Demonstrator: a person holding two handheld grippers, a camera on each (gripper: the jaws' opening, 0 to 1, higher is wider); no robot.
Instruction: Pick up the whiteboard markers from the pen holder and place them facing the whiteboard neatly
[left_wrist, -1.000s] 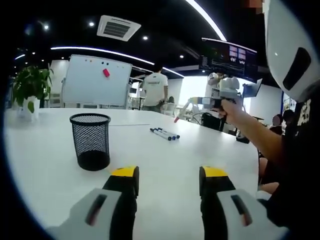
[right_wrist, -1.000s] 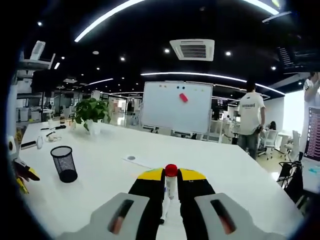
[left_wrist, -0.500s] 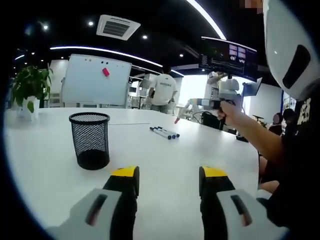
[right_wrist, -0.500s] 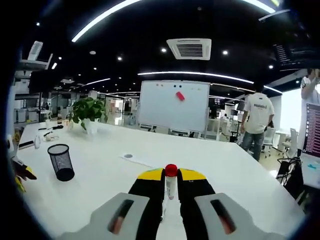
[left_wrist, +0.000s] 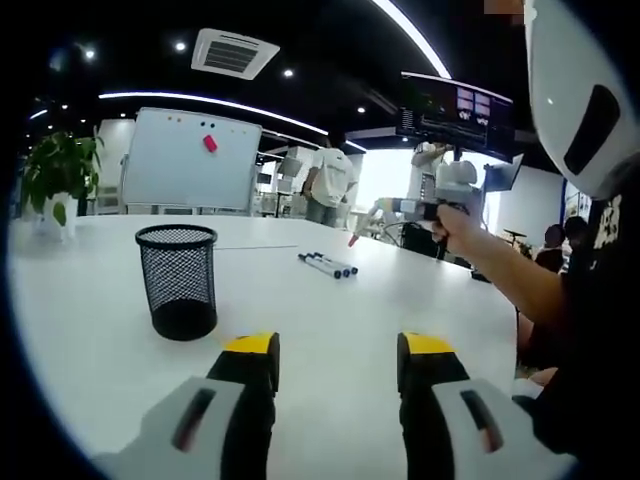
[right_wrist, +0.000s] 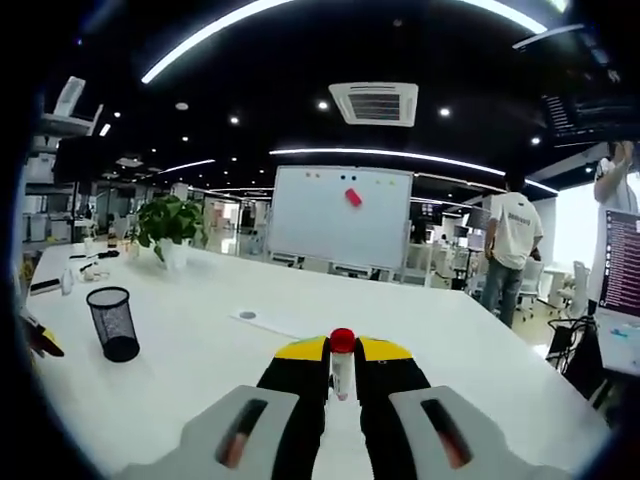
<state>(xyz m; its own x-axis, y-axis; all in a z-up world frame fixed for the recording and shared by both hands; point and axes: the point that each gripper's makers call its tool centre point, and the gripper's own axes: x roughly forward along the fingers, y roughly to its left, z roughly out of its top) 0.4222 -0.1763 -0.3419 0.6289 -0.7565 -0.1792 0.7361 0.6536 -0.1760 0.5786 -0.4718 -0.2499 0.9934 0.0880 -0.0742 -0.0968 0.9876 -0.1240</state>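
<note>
Right gripper (right_wrist: 342, 362) still clamps red-capped marker (right_wrist: 342, 352) — unchanged, raised.

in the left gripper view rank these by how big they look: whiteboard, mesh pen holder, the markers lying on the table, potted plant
1. Whiteboard, widest on screen, though far off.
2. Mesh pen holder, close to the camera, so its size is inflated.
3. Potted plant, nearly the holder's size; that order is unsure.
4. Markers on the table, clearly smallest.
</note>
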